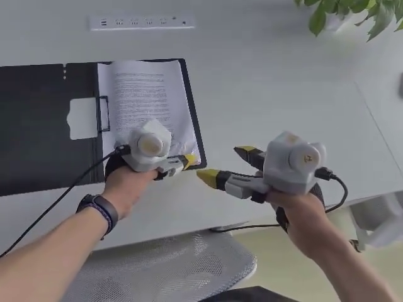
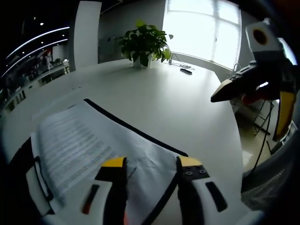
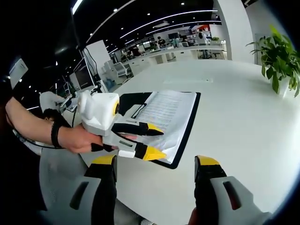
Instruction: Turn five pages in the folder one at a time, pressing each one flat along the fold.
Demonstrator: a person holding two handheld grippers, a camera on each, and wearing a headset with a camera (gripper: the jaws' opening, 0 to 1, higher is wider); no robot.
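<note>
Nearest the person, a grey mesh chair (image 1: 170,261) sits under both wrists, below the desk's front edge. The left hand (image 1: 129,185), with a dark wristband (image 1: 99,209) on its wrist, holds the left gripper (image 1: 187,162) low and level. Its fingers point right along the near edge of the open black folder (image 1: 38,126). They stand apart with nothing pinched. In the left gripper view, the lower corner of the printed page (image 2: 79,140) and the folder's black border lie beneath and between them. A black cable (image 1: 63,198) trails from this gripper back toward the person.

Just beside those fingertips, off the folder's corner, the right gripper (image 1: 227,165) comes in from the right hand (image 1: 302,211). It is aimed leftward, fingers spread wide around air above the white tabletop (image 1: 283,94). The two sets of tips are near but apart.

Beyond the left fingers the page lies flat on the folder's right half, held by a clip (image 1: 104,113) at its spine side. Past the folder's far edge lies a white power strip (image 1: 141,22). A potted plant (image 1: 343,12) stands well beyond the right fingers, with bare tabletop between.
</note>
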